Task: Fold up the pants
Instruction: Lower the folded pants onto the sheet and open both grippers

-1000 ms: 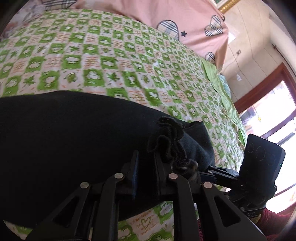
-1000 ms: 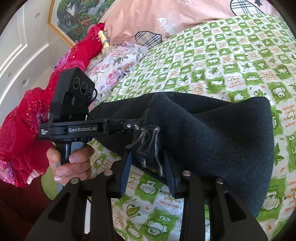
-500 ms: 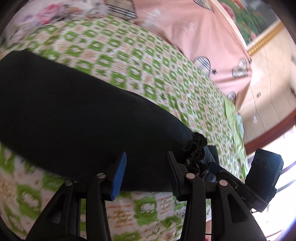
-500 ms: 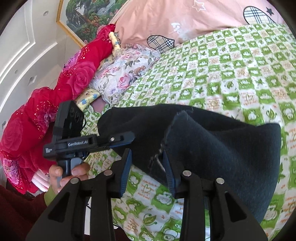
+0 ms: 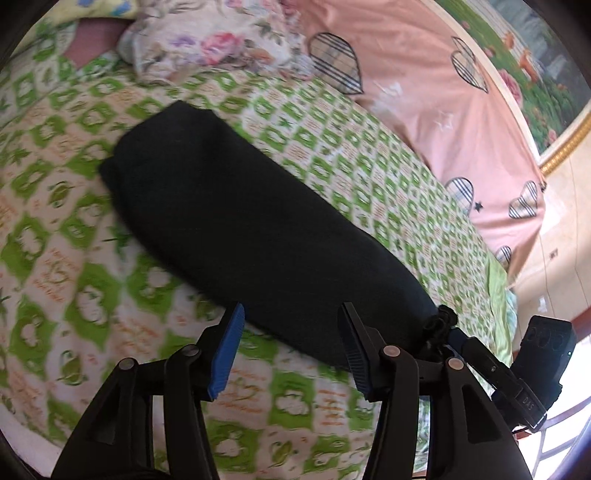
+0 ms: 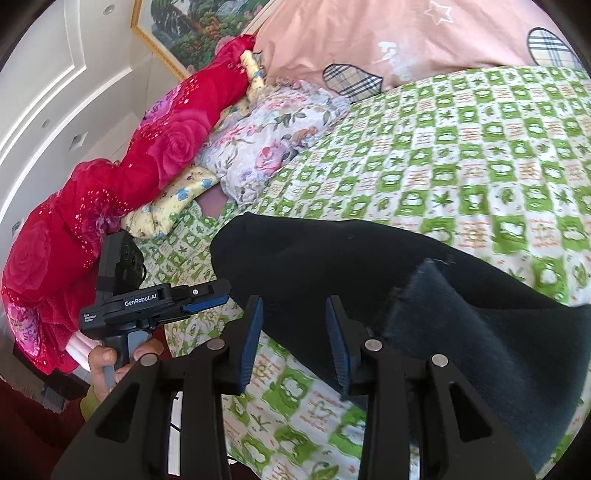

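Observation:
The black pants (image 5: 258,236) lie folded into a long band on the green-and-white checked bed sheet (image 5: 74,258). They also show in the right wrist view (image 6: 406,280), with a frayed hem edge (image 6: 413,284) turned up. My left gripper (image 5: 291,325) is open and empty, its jaws standing just above the near edge of the pants. My right gripper (image 6: 293,314) is open and empty over the near edge of the pants. The other gripper shows in each view: the right one (image 5: 480,354) beside the bunched pants end, the left one (image 6: 199,299) held in a hand.
A pink quilt with plaid hearts (image 5: 424,92) lies at the head of the bed. A floral pillow (image 6: 273,144) and a red rose-print blanket (image 6: 129,166) are piled at the left. A framed painting (image 6: 184,29) hangs on the wall. The bed's near edge runs below my grippers.
Both grippers have opened and let go of the pants. Both have pulled back from the cloth, and the pants now lie flat on the bed.

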Demonstrator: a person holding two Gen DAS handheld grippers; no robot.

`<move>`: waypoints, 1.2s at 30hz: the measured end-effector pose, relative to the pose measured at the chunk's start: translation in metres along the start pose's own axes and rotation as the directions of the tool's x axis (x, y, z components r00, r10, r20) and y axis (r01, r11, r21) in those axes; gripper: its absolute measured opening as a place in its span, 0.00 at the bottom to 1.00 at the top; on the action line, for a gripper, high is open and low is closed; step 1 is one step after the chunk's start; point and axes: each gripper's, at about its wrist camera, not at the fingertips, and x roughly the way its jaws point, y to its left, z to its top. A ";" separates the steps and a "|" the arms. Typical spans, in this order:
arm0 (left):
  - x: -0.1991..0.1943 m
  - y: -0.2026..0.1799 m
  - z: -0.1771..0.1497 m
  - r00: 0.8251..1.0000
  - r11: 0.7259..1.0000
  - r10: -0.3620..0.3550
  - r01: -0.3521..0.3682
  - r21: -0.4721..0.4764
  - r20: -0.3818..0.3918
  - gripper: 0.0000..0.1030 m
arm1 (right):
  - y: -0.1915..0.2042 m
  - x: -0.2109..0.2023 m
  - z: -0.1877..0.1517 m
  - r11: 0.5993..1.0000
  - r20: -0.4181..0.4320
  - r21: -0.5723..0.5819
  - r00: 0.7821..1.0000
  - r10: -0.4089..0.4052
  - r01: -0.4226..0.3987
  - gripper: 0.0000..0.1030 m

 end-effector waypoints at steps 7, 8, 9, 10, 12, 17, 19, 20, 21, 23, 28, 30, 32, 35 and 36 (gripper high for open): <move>-0.009 0.025 0.002 0.998 0.996 0.049 -0.047 -0.081 0.027 0.58 | 0.013 0.022 0.014 0.999 -0.050 -0.047 0.999 0.005 -0.007 0.39; -0.010 0.029 0.003 0.998 0.994 0.058 -0.055 -0.090 0.030 0.58 | 0.015 0.025 0.017 0.998 -0.054 -0.054 0.999 0.004 -0.007 0.41; -0.010 0.033 0.005 0.997 0.993 0.066 -0.063 -0.102 0.032 0.58 | 0.017 0.029 0.021 0.998 -0.059 -0.063 0.998 0.004 -0.008 0.45; -0.011 0.036 0.005 0.997 0.992 0.069 -0.065 -0.109 0.033 0.58 | 0.018 0.032 0.024 0.997 -0.064 -0.072 0.998 0.005 -0.010 0.46; -0.011 0.045 0.010 0.996 0.988 0.077 -0.072 -0.135 0.033 0.58 | 0.023 0.041 0.033 0.995 -0.078 -0.098 0.997 0.002 -0.009 0.46; -0.012 0.063 0.020 0.996 0.978 0.086 -0.076 -0.195 0.041 0.58 | 0.033 0.072 0.056 0.991 -0.129 -0.136 0.992 0.001 -0.019 0.46; -0.010 0.069 0.023 0.995 0.974 0.087 -0.076 -0.214 0.040 0.58 | 0.036 0.087 0.064 0.987 -0.160 -0.159 0.987 -0.003 -0.022 0.46; -0.008 0.073 0.026 0.996 0.971 0.087 -0.076 -0.227 0.038 0.58 | 0.037 0.093 0.067 0.986 -0.170 -0.165 0.985 -0.004 -0.024 0.46; -0.007 0.076 0.028 0.996 0.969 0.084 -0.073 -0.236 0.036 0.58 | 0.037 0.100 0.070 0.985 -0.184 -0.169 0.983 -0.001 -0.030 0.46; -0.005 0.081 0.031 0.996 0.964 0.079 -0.067 -0.257 0.036 0.58 | 0.040 0.118 0.078 0.984 -0.217 -0.174 0.976 0.005 -0.044 0.46; 0.003 0.088 0.039 0.997 0.956 0.075 -0.063 -0.285 0.031 0.59 | 0.048 0.156 0.096 0.977 -0.275 -0.203 0.961 0.006 -0.064 0.46; 0.007 0.090 0.043 0.996 0.955 0.078 -0.066 -0.289 0.033 0.59 | 0.052 0.172 0.104 0.971 -0.303 -0.227 0.953 -0.001 -0.071 0.46; 0.010 0.093 0.045 0.996 0.952 0.077 -0.063 -0.300 0.036 0.59 | 0.056 0.187 0.110 0.966 -0.331 -0.243 0.944 -0.002 -0.083 0.46; 0.014 0.096 0.049 0.996 0.948 0.073 -0.056 -0.312 0.043 0.60 | 0.063 0.211 0.121 0.951 -0.372 -0.293 0.928 -0.014 -0.103 0.46; 0.015 0.097 0.050 0.996 0.947 0.072 -0.054 -0.317 0.045 0.60 | 0.065 0.218 0.124 0.946 -0.382 -0.305 0.924 -0.017 -0.108 0.46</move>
